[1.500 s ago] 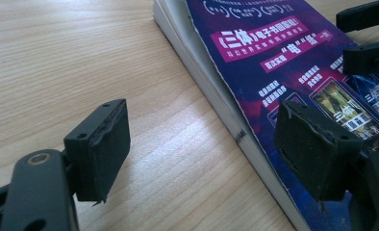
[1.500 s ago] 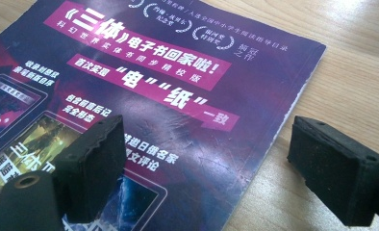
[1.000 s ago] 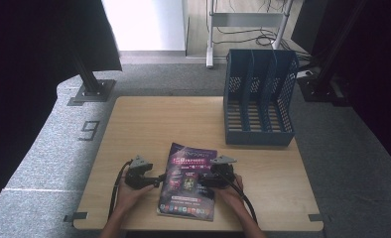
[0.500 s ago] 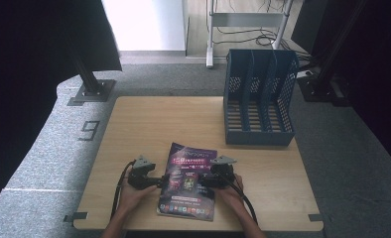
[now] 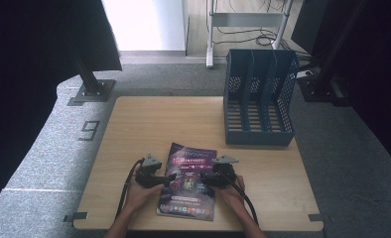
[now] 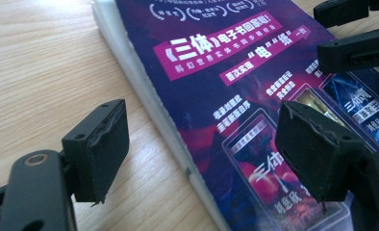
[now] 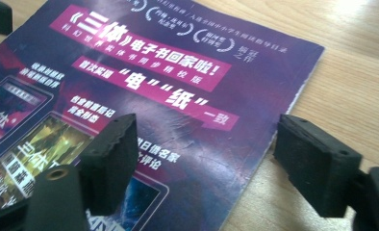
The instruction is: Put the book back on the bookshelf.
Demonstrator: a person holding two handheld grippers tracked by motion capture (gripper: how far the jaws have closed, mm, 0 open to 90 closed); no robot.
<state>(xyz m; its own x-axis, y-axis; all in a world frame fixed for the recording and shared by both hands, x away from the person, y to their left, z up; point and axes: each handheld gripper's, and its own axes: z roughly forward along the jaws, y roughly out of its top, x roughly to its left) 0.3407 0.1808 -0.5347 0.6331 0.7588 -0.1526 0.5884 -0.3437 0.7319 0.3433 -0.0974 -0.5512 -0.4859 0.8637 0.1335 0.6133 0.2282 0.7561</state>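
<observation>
- The magazine (image 5: 188, 181) lies flat on the wooden table (image 5: 154, 124), near the edge at your side and a little left of the table's middle; from the table's centre it sits at about 6 o'clock. Its purple cover faces up, with a pink banner of white characters near its far end.
- Your left gripper (image 5: 169, 179) sits at the magazine's 9 o'clock edge and points across the cover toward 3 o'clock. In the left gripper view its jaws stand apart and released (image 6: 204, 154): one pad is over bare wood, the other over the cover, and the magazine's white page edge runs between them. Neither pad presses on it.
- Your right gripper (image 5: 203, 178) sits at the magazine's 3 o'clock side and points toward 9 o'clock, so the two sets of tips face each other over the middle of the cover, near but apart.
- In the right gripper view its jaws (image 7: 202, 159) straddle the magazine's edge, one pad above the cover and the other above the wood. They have just been closing a little, yet they stay wide and released; the pads do not touch the paper.
- The blue file rack (image 5: 259, 99) stands upright at the table's 1 o'clock corner, well apart from the magazine and both grippers. Its slots open toward the top.
- Both your hands rest low over the table near the 6 o'clock edge, with each gripper's cable trailing back toward you.
</observation>
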